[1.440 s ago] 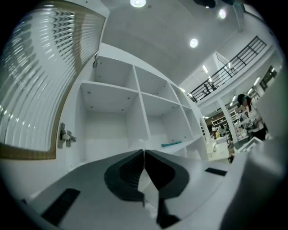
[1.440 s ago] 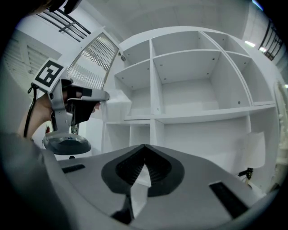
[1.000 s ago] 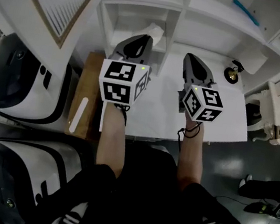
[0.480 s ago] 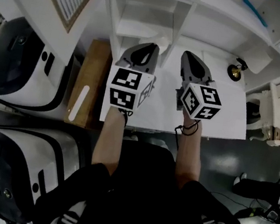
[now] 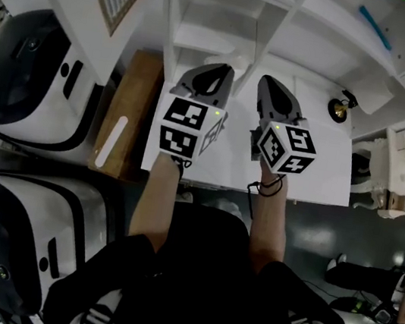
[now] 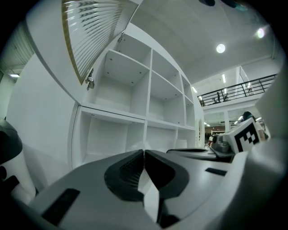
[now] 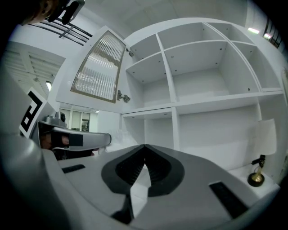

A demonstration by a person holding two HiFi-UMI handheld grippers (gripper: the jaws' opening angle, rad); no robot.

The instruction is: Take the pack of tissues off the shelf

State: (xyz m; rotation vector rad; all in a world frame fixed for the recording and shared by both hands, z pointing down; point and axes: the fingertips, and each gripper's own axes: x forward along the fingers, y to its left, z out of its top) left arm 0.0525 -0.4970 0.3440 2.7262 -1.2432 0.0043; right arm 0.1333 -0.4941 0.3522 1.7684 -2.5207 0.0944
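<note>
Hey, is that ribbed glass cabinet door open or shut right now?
Open. The ribbed glass door stands swung outward from the shelf unit, hinged at its edge, and the compartment behind it is exposed.

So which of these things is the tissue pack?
Find the white shelf unit behind the white table. In its bottom left compartment, just ahead of the left tongs, lies the tissue pack: a soft, crumpled white bundle, unlike the hard brass thing further right.

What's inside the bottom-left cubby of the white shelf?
A white pack of tissues peeks out of that cubby in the shelf. The left hand-held gripper covers its near part, so the rest can't be seen.
</note>
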